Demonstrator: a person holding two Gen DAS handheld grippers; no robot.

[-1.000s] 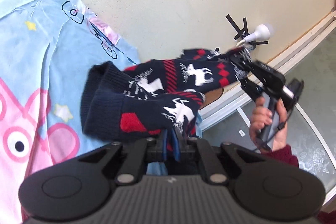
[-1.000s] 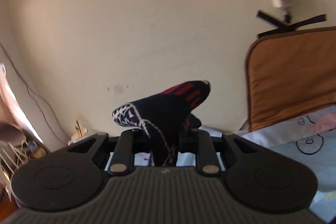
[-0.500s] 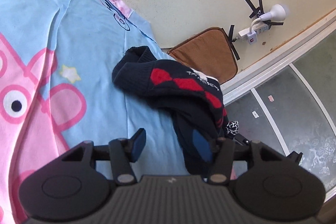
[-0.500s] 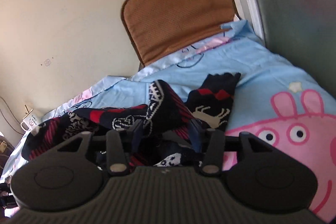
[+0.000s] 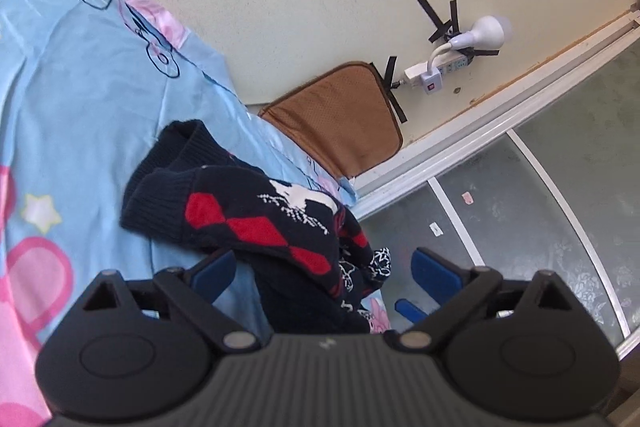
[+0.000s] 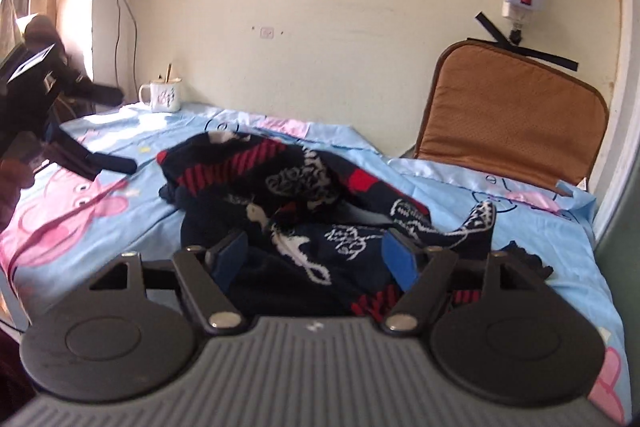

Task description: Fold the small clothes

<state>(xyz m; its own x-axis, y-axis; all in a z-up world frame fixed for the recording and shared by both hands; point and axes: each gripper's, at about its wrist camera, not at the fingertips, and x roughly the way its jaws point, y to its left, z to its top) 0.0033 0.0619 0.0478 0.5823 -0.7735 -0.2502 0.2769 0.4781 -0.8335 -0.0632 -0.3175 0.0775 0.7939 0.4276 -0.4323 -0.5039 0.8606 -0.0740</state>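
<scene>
Fingers [image 5: 214, 273] of both grippers — left gripper [image 5: 324, 273], right gripper [image 6: 316, 257] — have just spread wide; navy reindeer socks [image 5: 256, 219] lie loose between them on the cartoon-pig bedsheet [image 5: 80, 115] — no legible writing.

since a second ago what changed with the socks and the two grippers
Both grippers let go: the left gripper and right gripper have just been opening, and the dark reindeer socks, earlier held up between them, now lie heaped on the blue sheet. The cushion stayed put.

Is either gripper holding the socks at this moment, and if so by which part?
Nothing is held. Both the left gripper and right gripper have just been opening; the patterned socks lie loose on the bedsheet between the jaws.
</scene>
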